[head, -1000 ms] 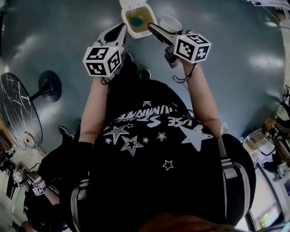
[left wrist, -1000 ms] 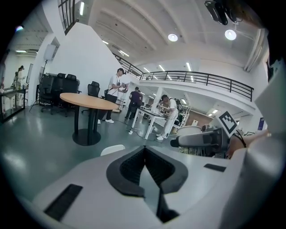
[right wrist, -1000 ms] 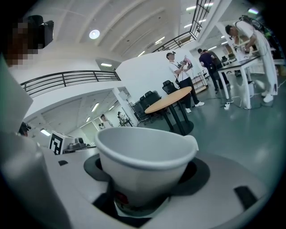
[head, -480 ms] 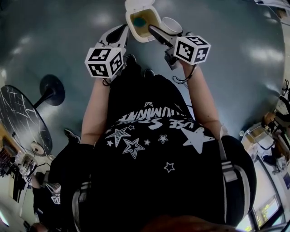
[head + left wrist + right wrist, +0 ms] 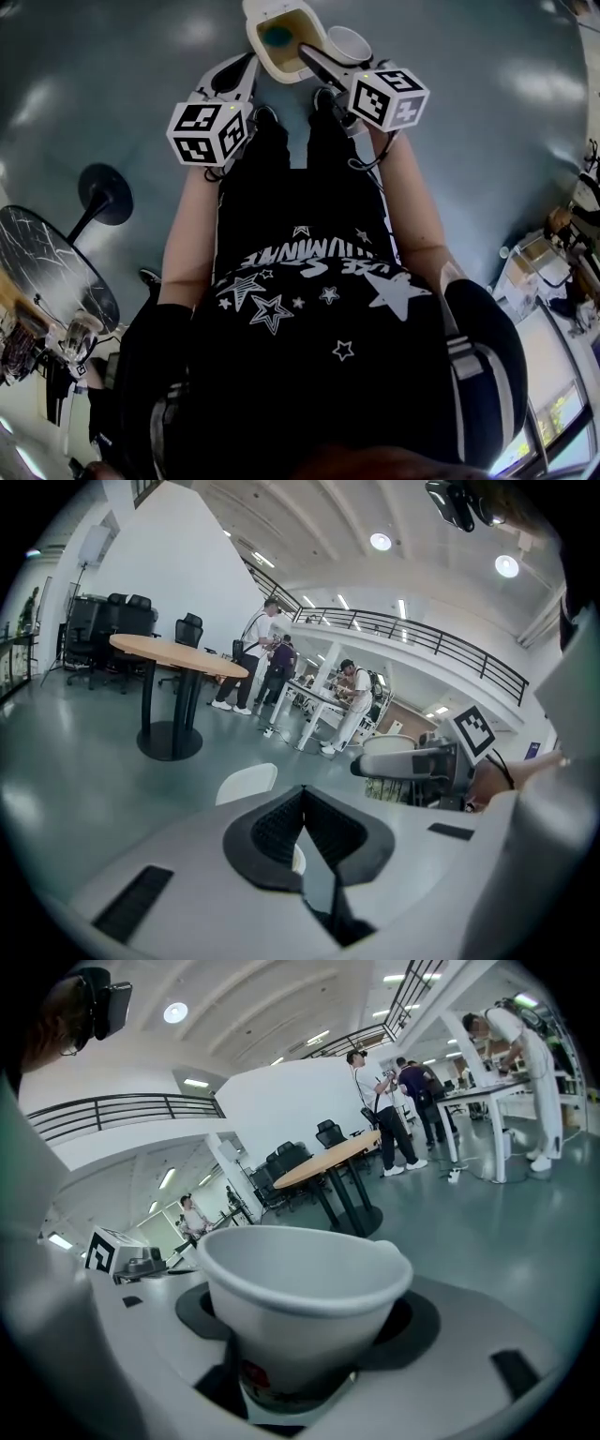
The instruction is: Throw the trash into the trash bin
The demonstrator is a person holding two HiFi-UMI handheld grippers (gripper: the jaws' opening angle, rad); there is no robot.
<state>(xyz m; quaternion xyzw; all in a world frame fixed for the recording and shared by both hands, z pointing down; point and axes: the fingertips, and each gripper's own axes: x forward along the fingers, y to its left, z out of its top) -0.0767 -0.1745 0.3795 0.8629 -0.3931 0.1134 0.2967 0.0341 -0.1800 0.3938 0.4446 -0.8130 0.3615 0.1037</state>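
Step in hand: carry to the bin, judged near its end; drop not yet made.
Right gripper (image 5: 330,62): clamped low on the wall of the paper cup (image 5: 349,44), mouth up, rim pinched slightly out of round.
Left gripper (image 5: 302,803): jaws together, nothing between them; held level with the other, at the bin's left side.
Trash bin (image 5: 255,42): on the floor (image 5: 469,141) straight ahead of the feet, lid (image 5: 262,9) tipped back on the far side, mouth open, a blue item (image 5: 277,36) already inside.
Cup against bin: from the head view just right of the mouth, not over it; height above the rim not readable.
Method advised: shift the cup leftward until centred over the mouth, lower it close to the rim, then open the jaws fully in one go; no release while off-centre.
Handling judged: light, empty-looking cup, likely to bounce off a rim or roll away on the smooth floor if dropped from high up.
Edges to mind: right and near rim of the bin, closest to the inner jaw; raised lid usable as a backstop, not to be knocked shut.
Left side clearance: idle gripper best kept outside the rim.
Open room: bare floor round the bin; round table (image 5: 56,253) well apart at left; furniture at the right edge well apart.
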